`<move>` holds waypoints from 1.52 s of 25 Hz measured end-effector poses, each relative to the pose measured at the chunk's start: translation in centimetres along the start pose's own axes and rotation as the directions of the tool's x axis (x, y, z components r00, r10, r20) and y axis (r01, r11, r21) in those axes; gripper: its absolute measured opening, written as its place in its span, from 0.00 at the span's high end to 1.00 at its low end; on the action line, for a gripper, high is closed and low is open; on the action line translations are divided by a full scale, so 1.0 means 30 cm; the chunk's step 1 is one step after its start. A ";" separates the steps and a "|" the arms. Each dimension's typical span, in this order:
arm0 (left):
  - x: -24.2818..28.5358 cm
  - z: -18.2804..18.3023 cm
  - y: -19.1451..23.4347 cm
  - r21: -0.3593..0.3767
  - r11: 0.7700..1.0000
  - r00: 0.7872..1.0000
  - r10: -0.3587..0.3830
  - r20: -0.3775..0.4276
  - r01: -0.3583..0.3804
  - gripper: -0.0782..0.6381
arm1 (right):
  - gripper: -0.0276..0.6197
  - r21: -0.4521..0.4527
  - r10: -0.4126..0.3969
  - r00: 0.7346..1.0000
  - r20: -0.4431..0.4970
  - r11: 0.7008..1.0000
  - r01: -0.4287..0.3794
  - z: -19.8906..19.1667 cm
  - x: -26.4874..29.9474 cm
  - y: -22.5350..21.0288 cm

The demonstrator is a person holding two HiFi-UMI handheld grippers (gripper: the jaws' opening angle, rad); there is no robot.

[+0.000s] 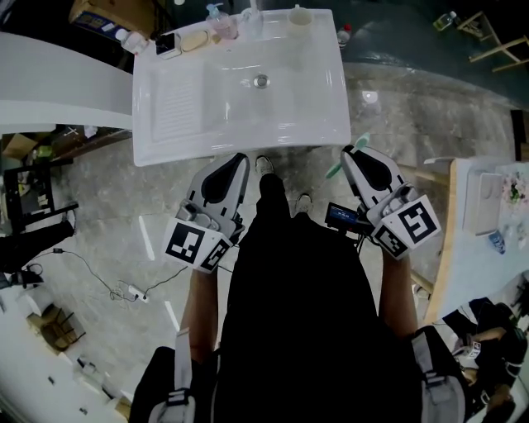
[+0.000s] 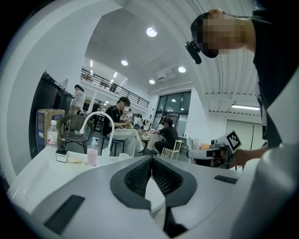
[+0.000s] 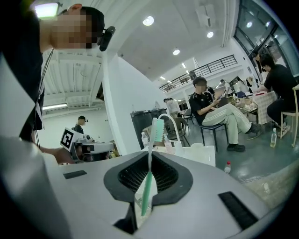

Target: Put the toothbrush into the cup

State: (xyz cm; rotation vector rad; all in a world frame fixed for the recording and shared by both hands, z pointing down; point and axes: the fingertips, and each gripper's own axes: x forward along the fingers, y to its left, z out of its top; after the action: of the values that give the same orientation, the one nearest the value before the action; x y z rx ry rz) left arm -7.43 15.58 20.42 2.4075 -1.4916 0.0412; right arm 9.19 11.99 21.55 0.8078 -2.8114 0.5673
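Observation:
My right gripper (image 1: pixel 348 152) is shut on a mint-green toothbrush (image 1: pixel 338 168) and hangs just off the front right corner of the white sink unit (image 1: pixel 165 124). In the right gripper view the toothbrush (image 3: pixel 149 163) stands upright between the pads, bristle head on top. A pale cup (image 1: pixel 300 15) stands on the sink's back rim, far from both grippers; it also shows small past the jaws as the cup (image 3: pixel 196 145). My left gripper (image 1: pixel 241 158) is near the sink's front edge, its jaws together with nothing between them, and the left gripper (image 2: pixel 152 159) faces the cup (image 2: pixel 124 156).
On the sink's back rim sit a soap dish (image 1: pixel 195 40), a pink pump bottle (image 1: pixel 221 25) and a curved white faucet (image 2: pixel 96 119). A wooden table (image 1: pixel 463 223) stands to the right. Cables (image 1: pixel 124 289) lie on the floor at the left. People sit at tables beyond the sink.

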 end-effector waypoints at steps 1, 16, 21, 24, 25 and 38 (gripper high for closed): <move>0.019 0.011 0.031 0.000 1.000 1.000 -0.005 -0.001 0.005 0.87 | 0.91 -0.006 -0.009 1.000 -0.008 1.000 0.009 0.014 0.029 -0.012; 0.214 0.128 0.375 -0.001 0.996 0.996 -0.088 0.030 0.088 0.87 | 0.91 -0.014 -0.071 0.997 0.003 0.997 0.071 0.180 0.398 -0.118; 0.275 0.082 0.442 -0.059 0.986 0.987 -0.158 0.011 0.159 0.87 | 0.91 0.004 -0.086 0.996 -0.019 0.996 0.086 0.156 0.494 -0.131; 0.316 0.048 0.470 -0.073 0.983 0.985 -0.172 -0.019 0.170 0.87 | 0.91 0.016 -0.071 0.997 -0.033 0.997 0.071 0.137 0.539 -0.140; 0.331 0.037 0.477 -0.078 0.982 0.984 -0.174 -0.026 0.171 0.87 | 0.91 0.019 -0.064 0.997 -0.041 0.998 0.065 0.130 0.552 -0.147; 0.616 -0.265 0.531 -0.112 0.978 0.977 -0.189 -0.099 0.178 0.87 | 0.91 0.043 -0.004 1.000 -0.025 0.999 0.005 -0.041 0.749 -0.392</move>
State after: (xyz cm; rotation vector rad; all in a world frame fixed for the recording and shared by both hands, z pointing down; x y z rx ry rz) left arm -11.87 -4.86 35.28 2.4082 -1.1898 0.0532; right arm -3.30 -7.43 32.08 0.8089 -2.7833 0.6351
